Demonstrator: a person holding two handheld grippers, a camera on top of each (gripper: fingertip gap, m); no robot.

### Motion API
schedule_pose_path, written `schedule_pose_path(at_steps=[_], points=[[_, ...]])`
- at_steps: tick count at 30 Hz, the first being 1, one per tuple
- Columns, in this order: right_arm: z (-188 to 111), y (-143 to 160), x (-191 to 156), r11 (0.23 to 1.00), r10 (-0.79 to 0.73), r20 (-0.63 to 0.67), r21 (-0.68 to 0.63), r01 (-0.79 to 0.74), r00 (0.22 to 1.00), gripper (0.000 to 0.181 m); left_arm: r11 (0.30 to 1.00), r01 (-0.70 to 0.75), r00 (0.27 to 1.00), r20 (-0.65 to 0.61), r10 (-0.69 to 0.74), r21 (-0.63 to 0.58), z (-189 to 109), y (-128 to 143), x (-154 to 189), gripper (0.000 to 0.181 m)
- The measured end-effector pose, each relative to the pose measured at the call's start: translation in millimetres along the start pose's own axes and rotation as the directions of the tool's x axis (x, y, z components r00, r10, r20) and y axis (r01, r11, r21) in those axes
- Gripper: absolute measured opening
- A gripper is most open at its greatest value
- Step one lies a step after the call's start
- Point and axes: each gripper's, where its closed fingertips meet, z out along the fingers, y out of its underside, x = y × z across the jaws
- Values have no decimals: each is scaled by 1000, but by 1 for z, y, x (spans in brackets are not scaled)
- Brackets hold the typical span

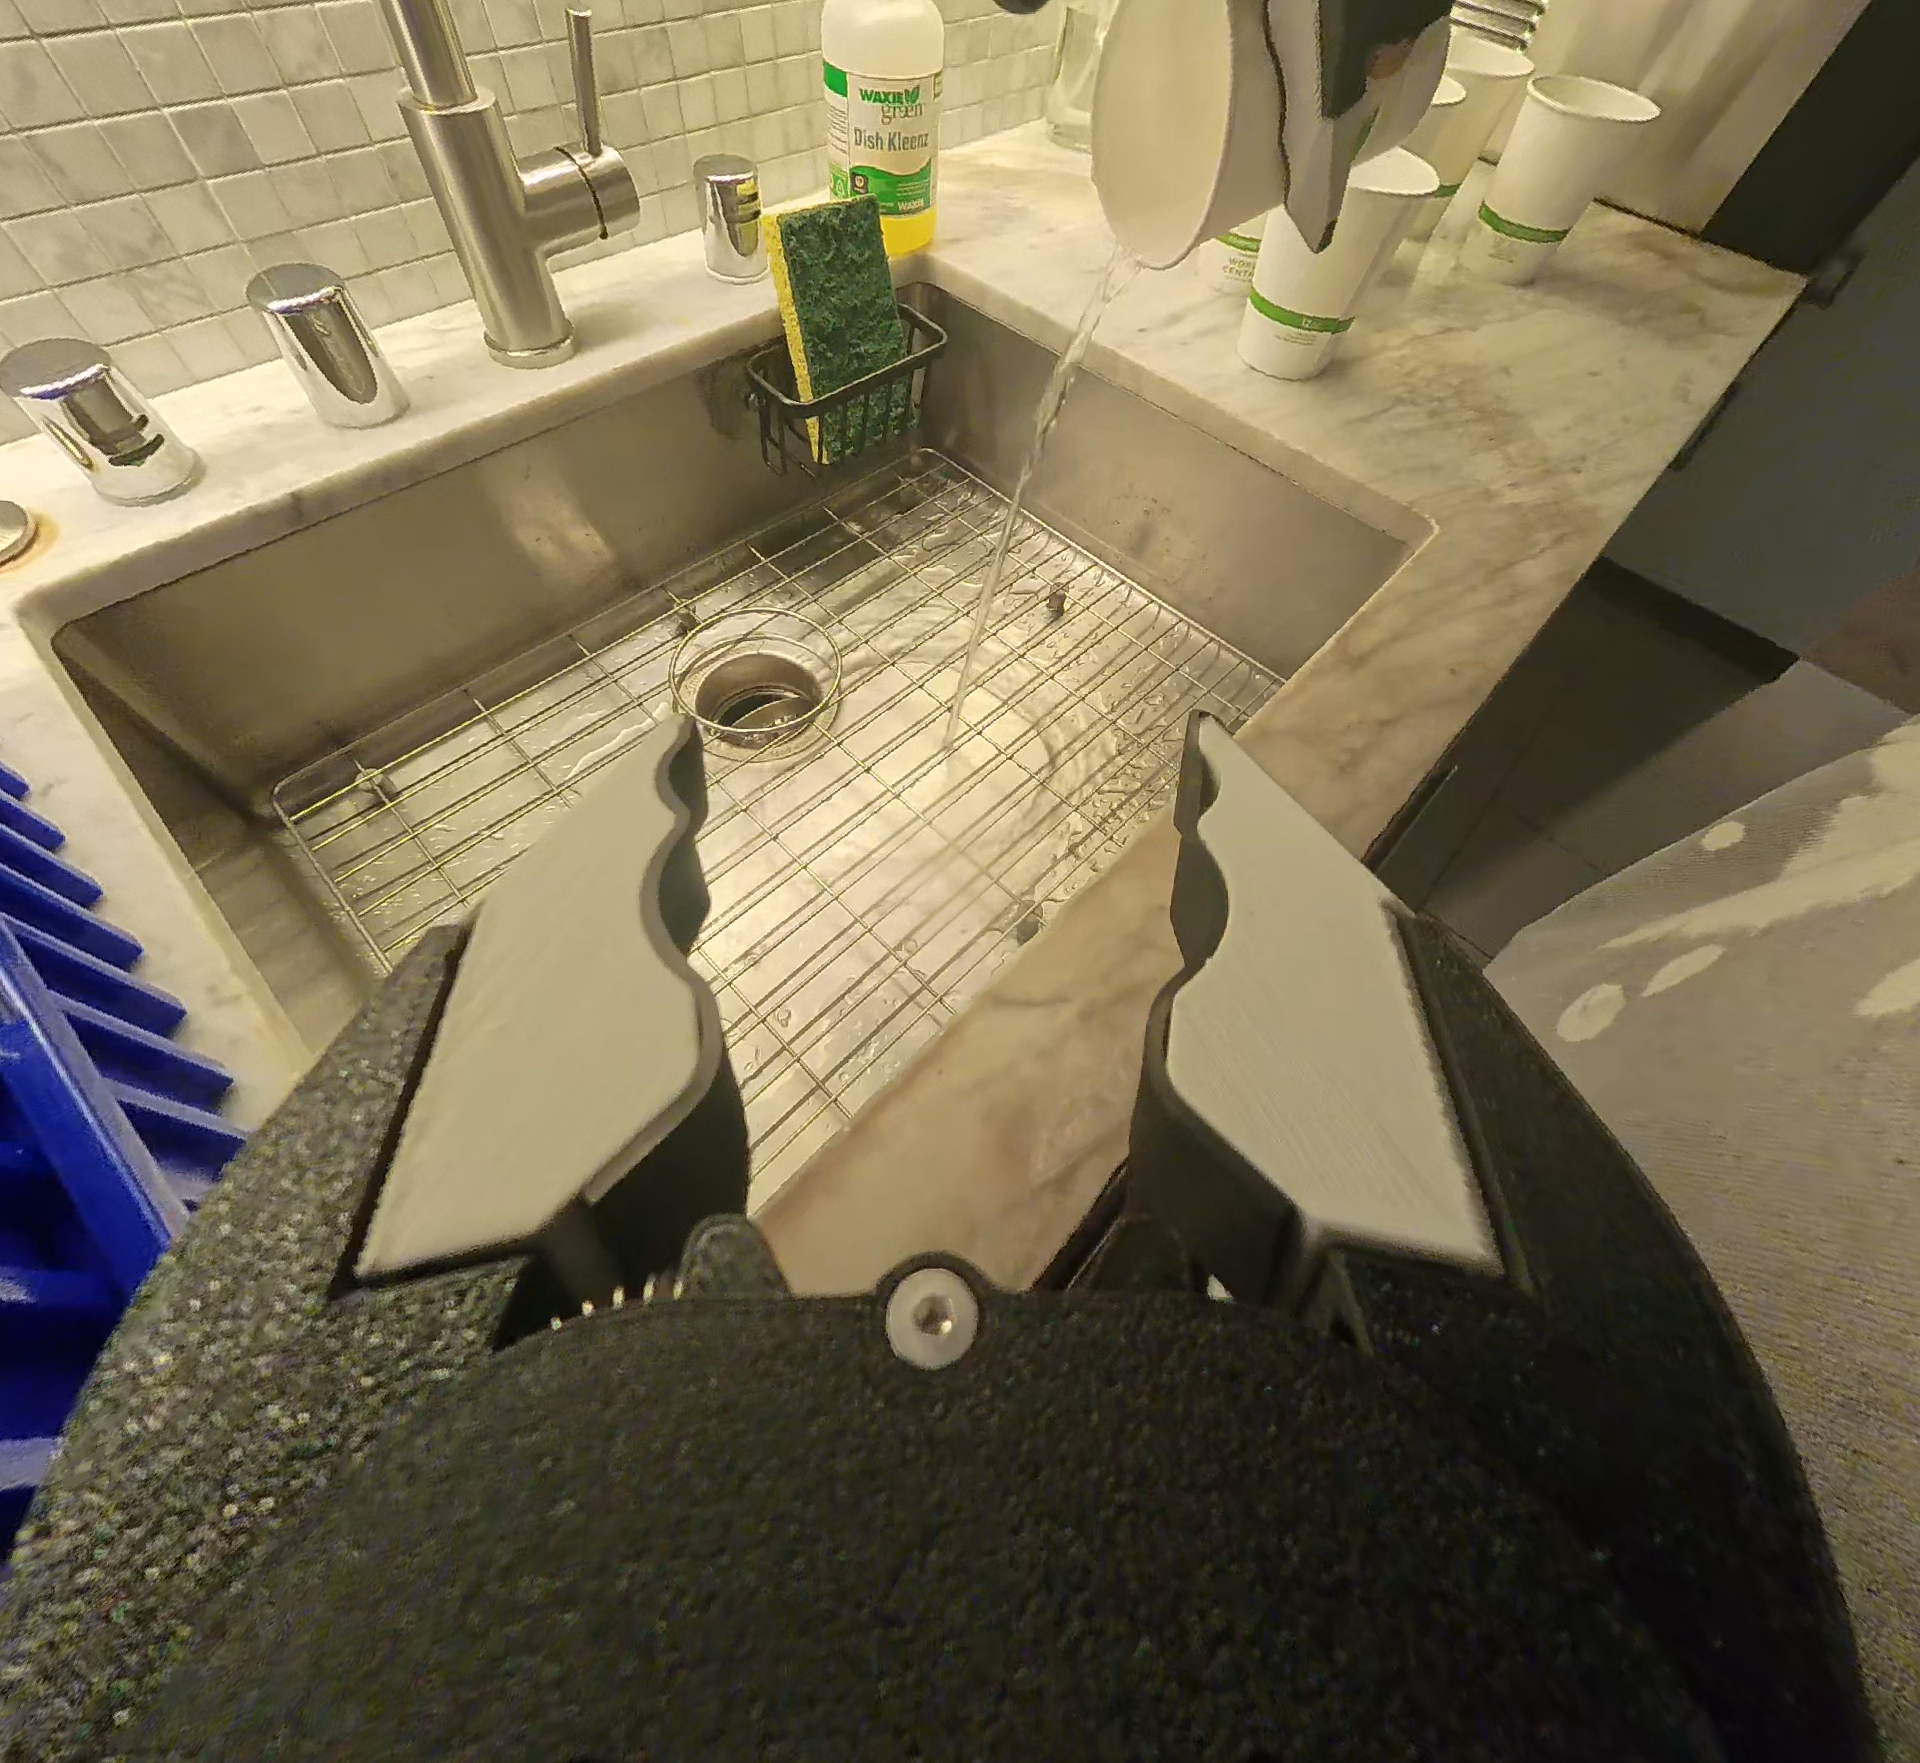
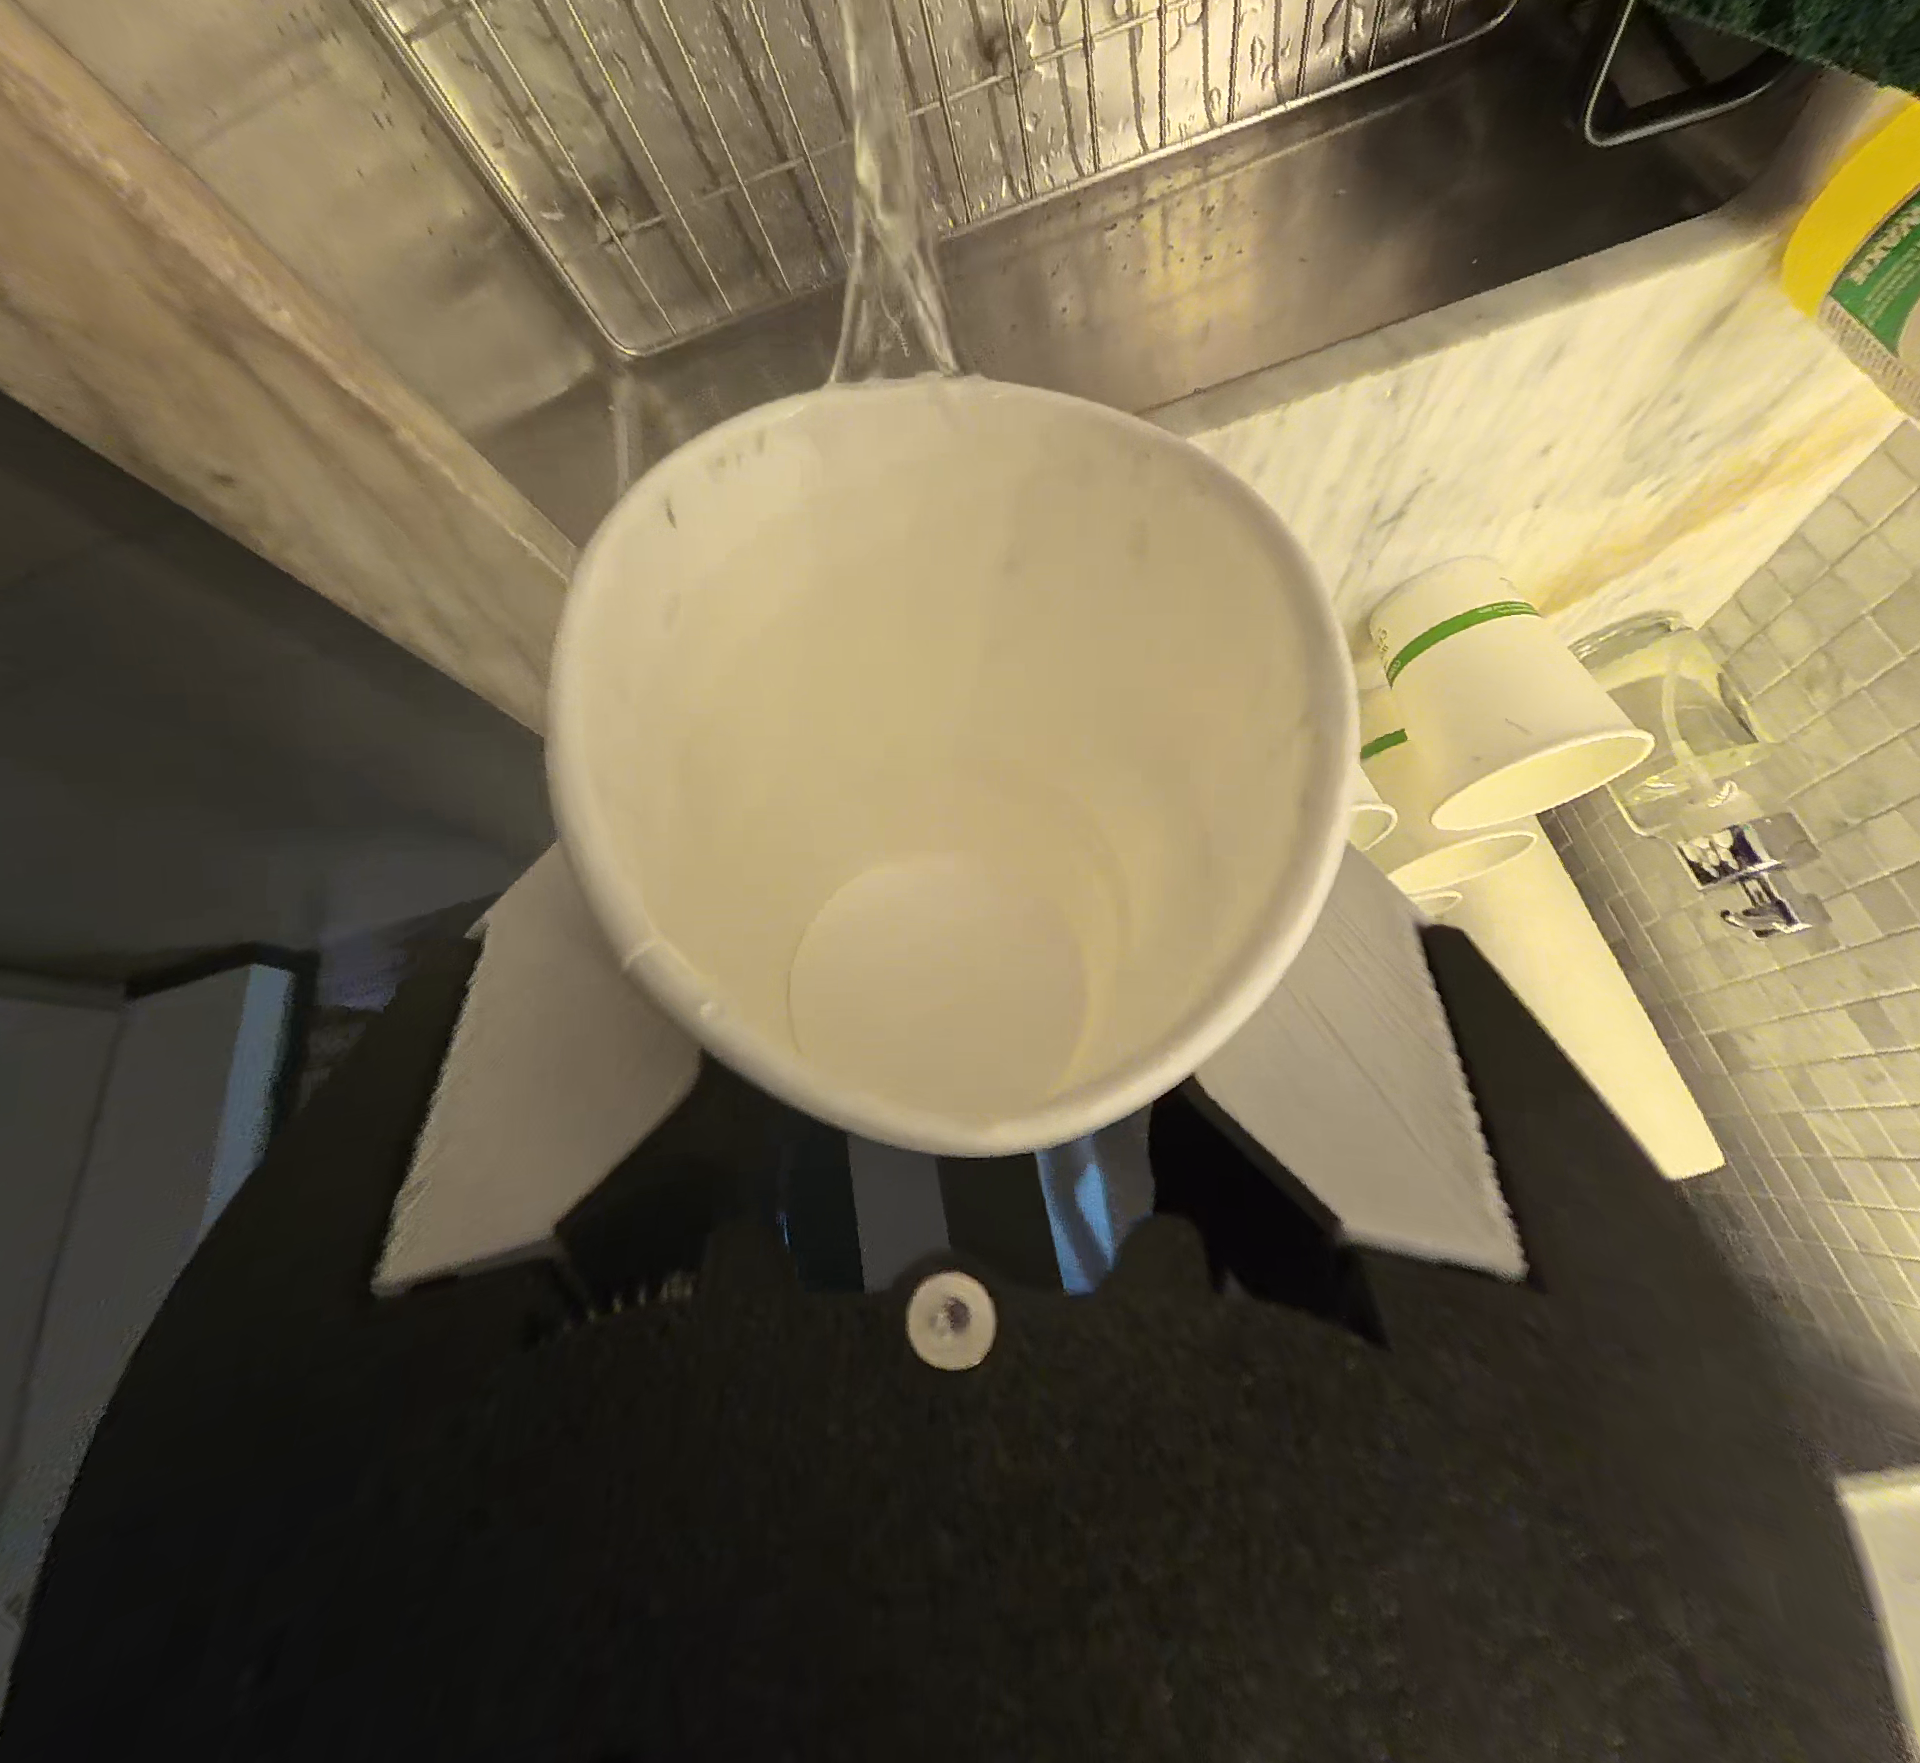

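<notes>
Right now your right gripper [image 2: 951, 1017] pinches the tipped paper cup [image 2: 951, 768], thin-walled and crushable, water [image 1: 1023, 477] streaming into the sink [image 1: 1226, 466]; your left gripper [image 1: 935, 783] hangs spread.

Small grey marble wall tiles [image 1: 156, 51] fill the upper left, pale marble table [image 1: 1455, 425] right, warm yellowish light throughout.

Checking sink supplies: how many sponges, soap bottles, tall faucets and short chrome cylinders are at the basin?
Sponge: 1
Soap bottle: 1
Tall faucet: 1
Short chrome cylinders: 3
Total: 6
</notes>
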Motion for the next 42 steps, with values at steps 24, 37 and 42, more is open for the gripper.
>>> schedule_pose_path(at_steps=[24,37,42], points=[[-4,2,-3,996,54,-4,78,-54,999,93,1000,1,1000,-4,-1,-10,0,2,6,90],[31,42,3,135,724,376,745,-654,578,97,997,-58,995,-80,54,-50,29,-13,32,90],[77,128,-1,-258,829,502,735,-627,247,99,996,-79,992,-102,75,-37,49,-31,51,90]])
